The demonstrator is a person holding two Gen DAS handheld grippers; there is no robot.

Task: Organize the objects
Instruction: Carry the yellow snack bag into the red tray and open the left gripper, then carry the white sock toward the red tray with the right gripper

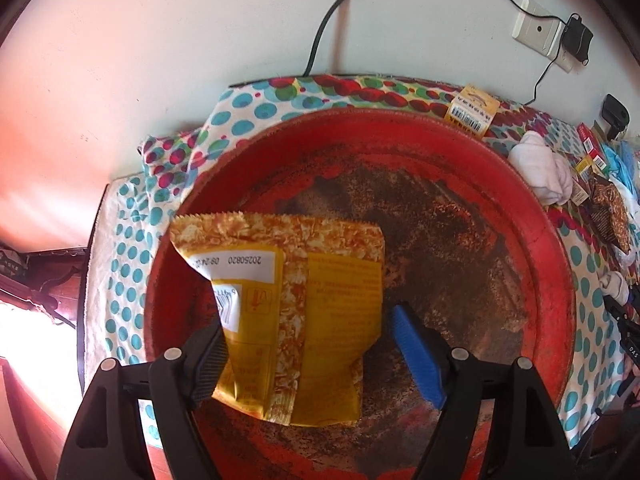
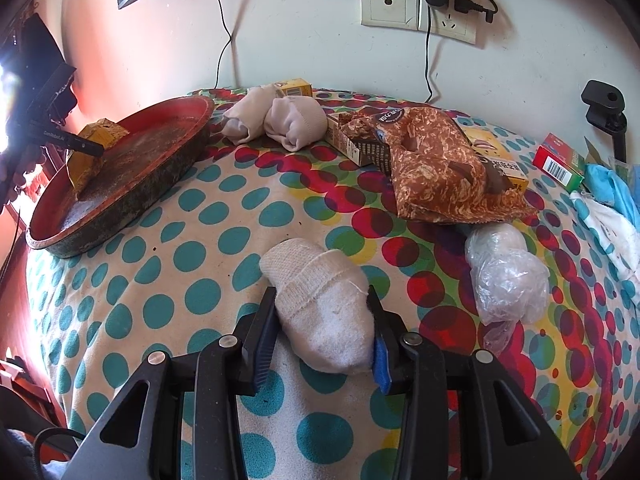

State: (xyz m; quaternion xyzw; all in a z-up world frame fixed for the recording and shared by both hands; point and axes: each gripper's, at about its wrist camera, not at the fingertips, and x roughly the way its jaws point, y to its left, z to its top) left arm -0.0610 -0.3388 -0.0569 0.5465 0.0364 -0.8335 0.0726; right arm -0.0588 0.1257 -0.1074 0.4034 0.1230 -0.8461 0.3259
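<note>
Judging by the layout, barely begun: yellow snack packet (image 1: pixel 296 320) lying in the red tray (image 1: pixel 532 264), between wide-open left gripper (image 1: pixel 316 356) jaws. Right gripper (image 2: pixel 320 340) clamped on a rolled white sock (image 2: pixel 324 312), well apart from the tray. Brown packet (image 2: pixel 440 168), boxes, socks scattered beyond on dotted cloth (image 2: pixel 160 264); wall socket (image 2: pixel 416 4) above.

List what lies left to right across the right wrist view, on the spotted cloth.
Red tray → rolled white sock in the right gripper → brown snack bag → crumpled clear plastic → red-green box.
</note>
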